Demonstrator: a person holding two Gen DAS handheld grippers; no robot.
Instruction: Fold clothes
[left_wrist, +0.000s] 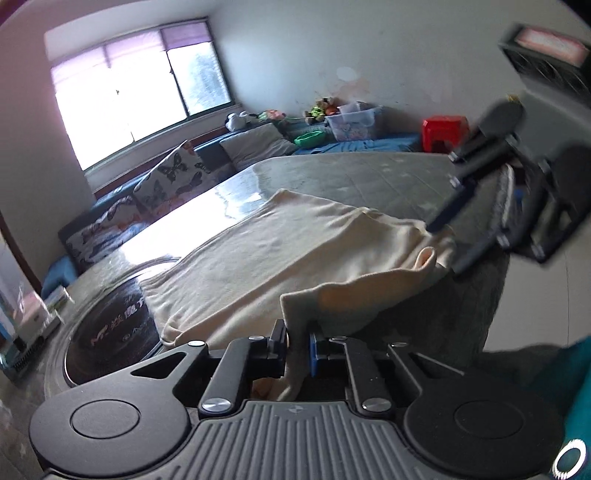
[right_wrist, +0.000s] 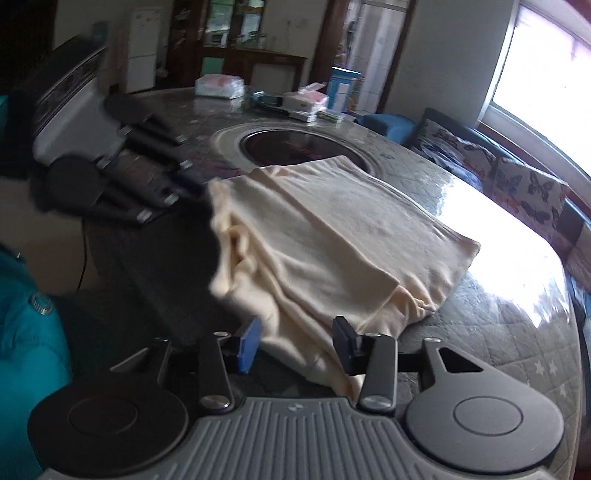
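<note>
A large round table (right_wrist: 517, 332) with a grey quilted cover under a glossy clear sheet is taking up most of the room, and window light is glaring off its far side. A dark round induction hob (right_wrist: 295, 147) is sitting sunk in the middle of it. Along the wall under the window a long blue sofa (left_wrist: 258, 144) is carrying butterfly-print cushions (left_wrist: 173, 177).

On the table, a cream-coloured knit garment (right_wrist: 332, 229) is lying partly folded, its far corner reaching over the rim of the hob while its near edge is hanging bunched toward the table's edge.

The left gripper (left_wrist: 297, 350), black with blue pads, is pinching a lifted flap of this cream cloth, its jaws drawn close with the fabric squeezed between them. The right gripper (right_wrist: 295, 341) is standing with its jaws spread wide; a fold of the garment is lying in the gap between the fingers, and neither pad is pressing on it. From the left camera the right gripper looks blurred, hovering at the cloth's far corner.

Beyond the hob, a white packet (right_wrist: 219, 86), a blue-and-white carton (right_wrist: 345, 92) and a small white box (right_wrist: 304, 105) are resting on the table's far side. A red plastic stool (left_wrist: 445, 133) is standing on the sofa's end.
</note>
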